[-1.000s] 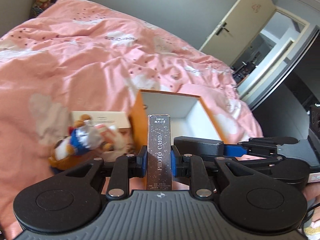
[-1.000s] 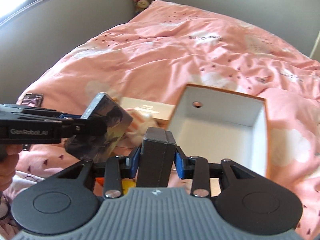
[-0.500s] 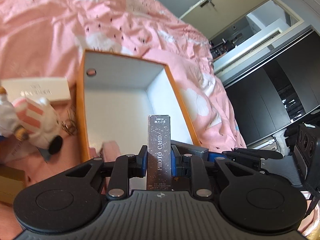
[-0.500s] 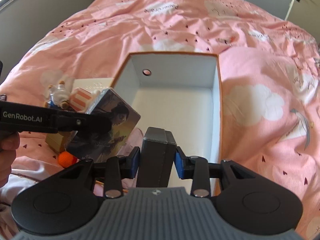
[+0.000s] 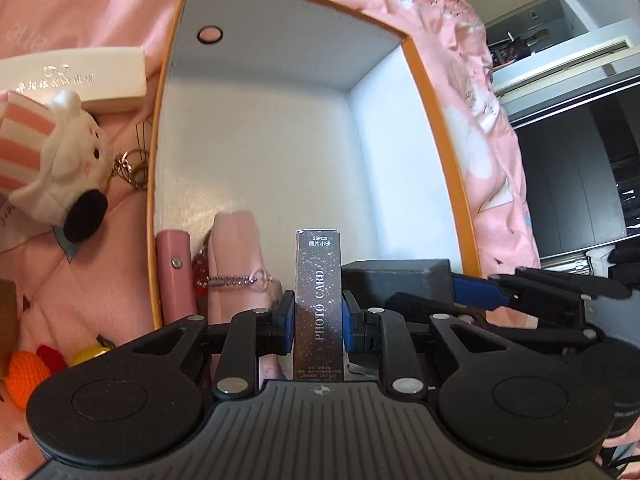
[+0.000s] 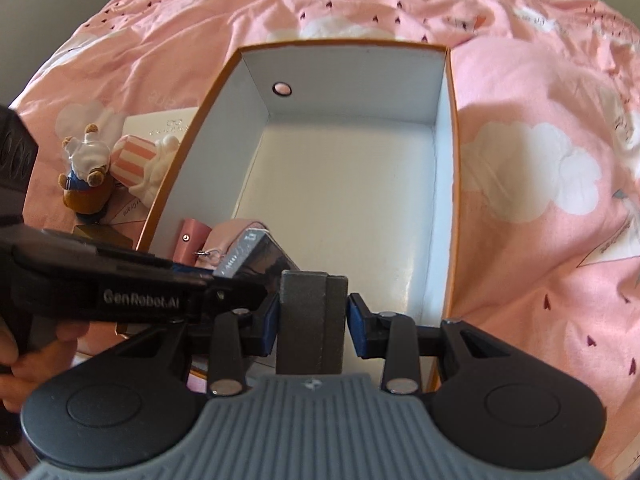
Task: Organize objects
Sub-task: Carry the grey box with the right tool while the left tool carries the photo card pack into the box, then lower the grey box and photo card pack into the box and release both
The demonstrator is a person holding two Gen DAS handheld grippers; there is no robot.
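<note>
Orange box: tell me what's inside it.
Inside the orange box: a pink case and pink pouch with a chain. The grippers cover its near end.

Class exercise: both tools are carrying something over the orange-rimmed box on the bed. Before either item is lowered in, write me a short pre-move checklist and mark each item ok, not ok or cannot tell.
1. Left tool grips the photo card box squarely: ok.
2. Right tool grips the dark grey box firmly: ok.
3. Both loads sit over the open storage box, not the bedspread: ok.
4. Bare floor left inside for both: ok; only the pink case and pink pouch fill the near-left corner.
5. The two tools clear each other: cannot tell; they are very close.
6. The plush toy is outside the drop path: ok.
</note>
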